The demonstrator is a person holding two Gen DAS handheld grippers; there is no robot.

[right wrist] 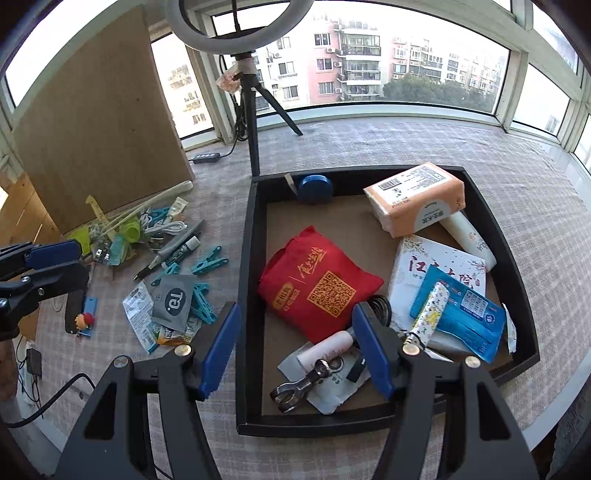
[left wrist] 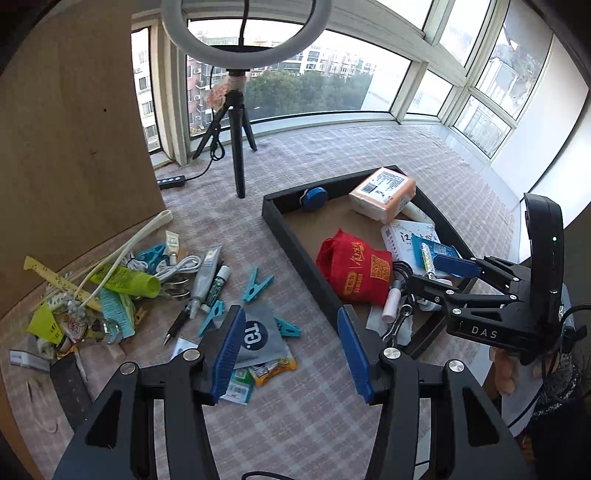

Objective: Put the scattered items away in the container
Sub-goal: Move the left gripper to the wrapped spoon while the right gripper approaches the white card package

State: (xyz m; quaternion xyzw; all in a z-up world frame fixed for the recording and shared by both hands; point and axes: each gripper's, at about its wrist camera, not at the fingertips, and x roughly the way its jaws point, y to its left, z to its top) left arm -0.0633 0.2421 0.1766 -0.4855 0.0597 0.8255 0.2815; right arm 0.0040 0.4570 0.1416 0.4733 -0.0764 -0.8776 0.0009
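Where checked cloth (right wrist: 332, 435) meets bay window (right wrist: 369, 55), ring light (left wrist: 236, 37) stands; both tongs (left wrist: 291, 354) (right wrist: 295, 350) half-open, empty.

Daylight fills a curved bay window (right wrist: 369, 74) facing apartment blocks. A ring light (left wrist: 240, 33) on its tripod (left wrist: 236, 140) stands before it; a brown board (right wrist: 103, 122) leans left.

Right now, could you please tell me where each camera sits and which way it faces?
Left wrist view: rides the left tongs, looking down past open blue pads at the scattered pile on the checked cloth; the right tongs reach in over the black tray.
Right wrist view: rides the right tongs, looking down into the black tray; the left tongs show at the left edge.
Shared: tray, red pouch, pile, ring light tripod, windows.
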